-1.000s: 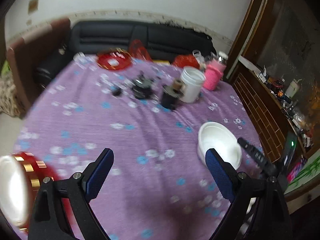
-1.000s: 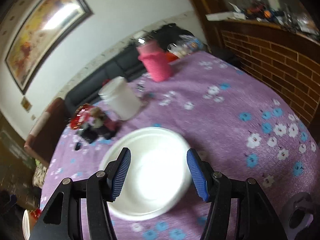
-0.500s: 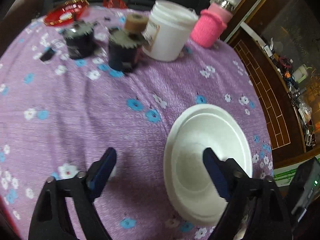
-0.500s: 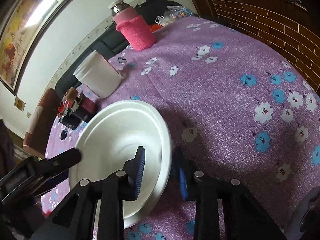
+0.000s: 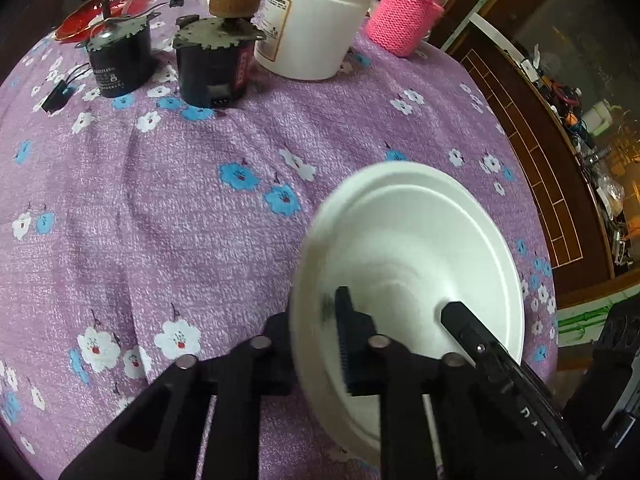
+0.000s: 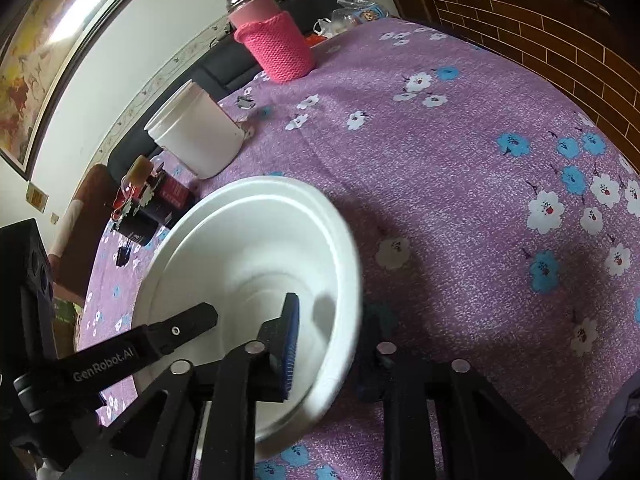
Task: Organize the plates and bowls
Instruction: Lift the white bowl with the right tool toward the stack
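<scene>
On the bench (image 5: 168, 208), under a purple flowered cloth, the far edge holds from left to right a red dish (image 5: 86, 16), two black motors (image 5: 120, 60) (image 5: 214, 68), a white tub (image 5: 316, 20) and a bottle (image 5: 404, 20) in a pink knitted sleeve. Nearer, toward the right side, sits the white bowl (image 5: 416, 240). The left gripper (image 5: 316, 344) has just been closing and is clamped on the bowl's left rim, one finger inside the bowl, the other outside. The right gripper (image 6: 332, 340) has also just been closing and pinches the right rim the same way (its inner pad (image 6: 290, 336) shows blue). In the right wrist view the left gripper's finger (image 6: 176, 330) reaches in over the bowl's (image 6: 248, 248) left side.
</scene>
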A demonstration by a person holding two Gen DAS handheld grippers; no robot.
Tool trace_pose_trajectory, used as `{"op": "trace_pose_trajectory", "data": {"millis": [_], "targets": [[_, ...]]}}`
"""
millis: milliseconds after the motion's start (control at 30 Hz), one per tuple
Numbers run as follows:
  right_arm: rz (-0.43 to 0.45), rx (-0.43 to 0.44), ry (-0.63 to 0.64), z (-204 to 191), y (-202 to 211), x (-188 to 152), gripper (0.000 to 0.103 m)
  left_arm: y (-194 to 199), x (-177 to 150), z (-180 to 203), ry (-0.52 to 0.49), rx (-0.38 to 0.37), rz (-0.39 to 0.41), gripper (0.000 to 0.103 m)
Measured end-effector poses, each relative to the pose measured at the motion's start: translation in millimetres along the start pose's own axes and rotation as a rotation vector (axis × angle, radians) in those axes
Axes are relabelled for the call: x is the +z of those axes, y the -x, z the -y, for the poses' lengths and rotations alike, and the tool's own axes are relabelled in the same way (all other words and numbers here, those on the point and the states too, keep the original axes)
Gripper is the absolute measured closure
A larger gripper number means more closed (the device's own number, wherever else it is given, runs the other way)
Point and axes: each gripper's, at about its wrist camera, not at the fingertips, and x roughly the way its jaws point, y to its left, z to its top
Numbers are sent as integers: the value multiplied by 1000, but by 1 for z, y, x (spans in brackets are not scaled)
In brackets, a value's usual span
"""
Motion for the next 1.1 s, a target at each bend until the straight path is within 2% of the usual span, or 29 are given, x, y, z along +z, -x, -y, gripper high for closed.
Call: {"op": "trace_pose_trajectory", "data": {"millis": [167, 333, 500, 633, 867, 1100], "targets": [[17, 7, 19, -5, 4, -1, 90, 10, -8, 2, -24, 29, 26, 92], [50, 59, 57, -16, 12, -5, 90, 33, -19, -3, -36, 58, 66, 92], [79, 114, 122, -38, 21, -15, 90, 65, -37, -13, -47, 108, 114, 92], [102, 126, 195, -61, 27, -30, 90, 88, -55, -24, -43, 150, 152, 91], [118, 211, 283, -92, 42, -54, 90, 123, -88, -51, 11, 181, 204, 90], [106, 240, 405, -128, 45, -87, 90, 154, -119, -79, 66, 215, 249, 90]]}}
